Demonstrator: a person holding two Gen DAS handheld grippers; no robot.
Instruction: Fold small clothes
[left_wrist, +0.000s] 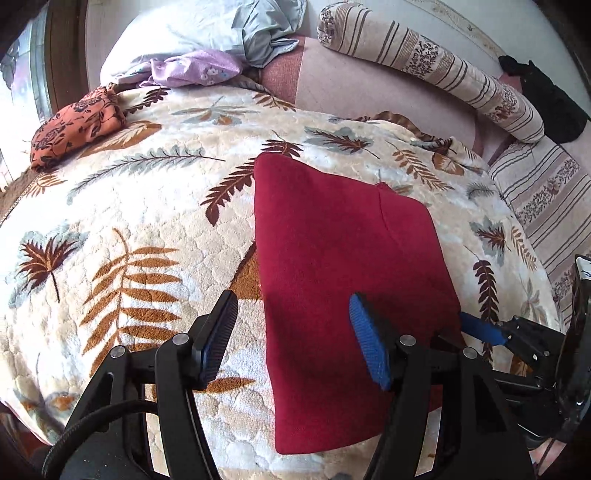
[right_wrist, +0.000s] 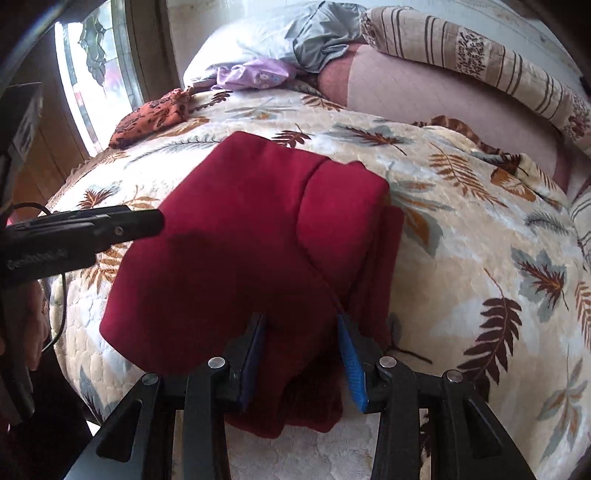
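Observation:
A dark red garment (left_wrist: 343, 258) lies folded flat on the leaf-patterned blanket (left_wrist: 129, 221); it also shows in the right wrist view (right_wrist: 236, 251). My left gripper (left_wrist: 293, 308) is open and empty, hovering over the garment's near left edge, one finger over the blanket, one over the cloth. My right gripper (right_wrist: 303, 328) has its jaws apart with the garment's near right fold between them; its fingers (right_wrist: 352, 354) sit at the cloth. Whether it presses the cloth is unclear. The right gripper's blue pad also shows in the left wrist view (left_wrist: 480, 326).
An orange floral garment (left_wrist: 74, 129) lies at the blanket's far left. Purple (left_wrist: 195, 68) and grey-blue clothes (left_wrist: 266, 33) are piled at the back. A striped bolster (left_wrist: 436, 66) and a black item (left_wrist: 543, 99) lie at the back right. A window (right_wrist: 96, 66) is on the left.

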